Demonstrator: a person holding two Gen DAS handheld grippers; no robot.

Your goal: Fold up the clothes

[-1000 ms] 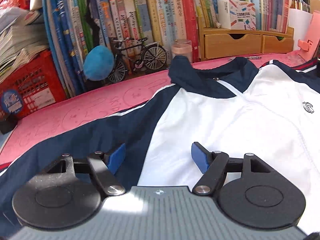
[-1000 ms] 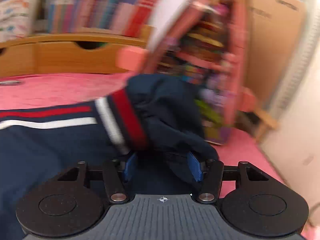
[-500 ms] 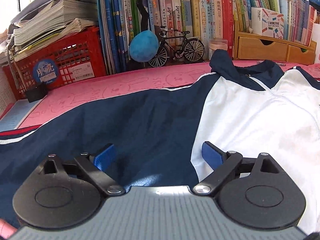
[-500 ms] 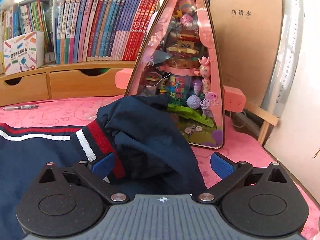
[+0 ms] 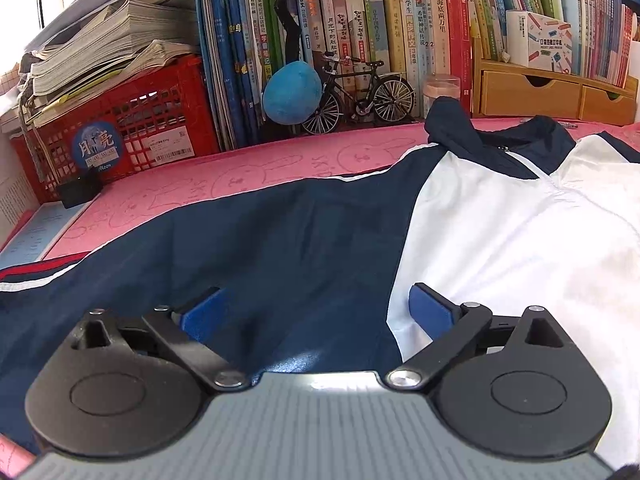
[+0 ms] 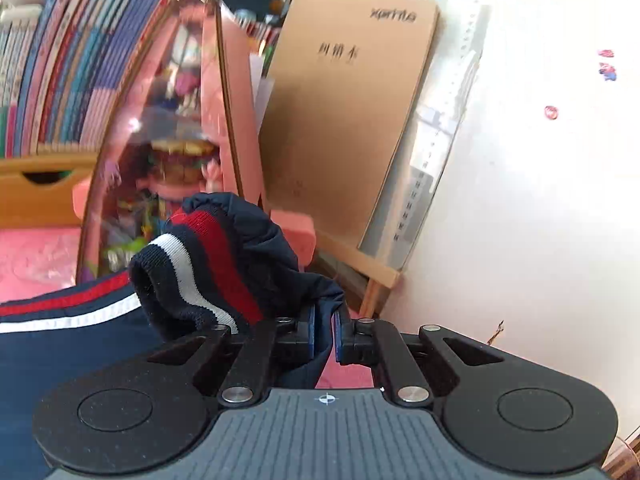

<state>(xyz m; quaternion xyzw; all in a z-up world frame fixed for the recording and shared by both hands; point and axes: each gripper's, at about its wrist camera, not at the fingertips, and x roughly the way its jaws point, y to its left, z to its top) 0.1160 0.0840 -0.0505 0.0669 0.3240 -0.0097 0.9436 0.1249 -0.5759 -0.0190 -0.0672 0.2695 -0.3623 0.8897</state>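
Note:
A navy and white jacket (image 5: 500, 240) lies spread on the pink table mat (image 5: 240, 176), collar toward the books. My left gripper (image 5: 316, 312) is open just above the navy left sleeve (image 5: 248, 248), holding nothing. My right gripper (image 6: 324, 336) is shut on the navy fabric of the jacket's other sleeve, just behind its cuff (image 6: 208, 272) with red and white stripes. The cuff is lifted off the table and bunched above the fingers.
Books (image 5: 360, 28), a red crate (image 5: 132, 120), a blue plush ball (image 5: 292, 92) and a model bicycle (image 5: 360, 96) line the back edge. A wooden drawer unit (image 5: 552, 96) stands at the back right. A pink display house (image 6: 172, 152), a brown clipboard (image 6: 344, 120) and a white wall (image 6: 540, 200) stand near the right gripper.
My right gripper has closed on the sleeve near the cuff and lifted it. My left gripper has shifted left over the navy sleeve and stays open.

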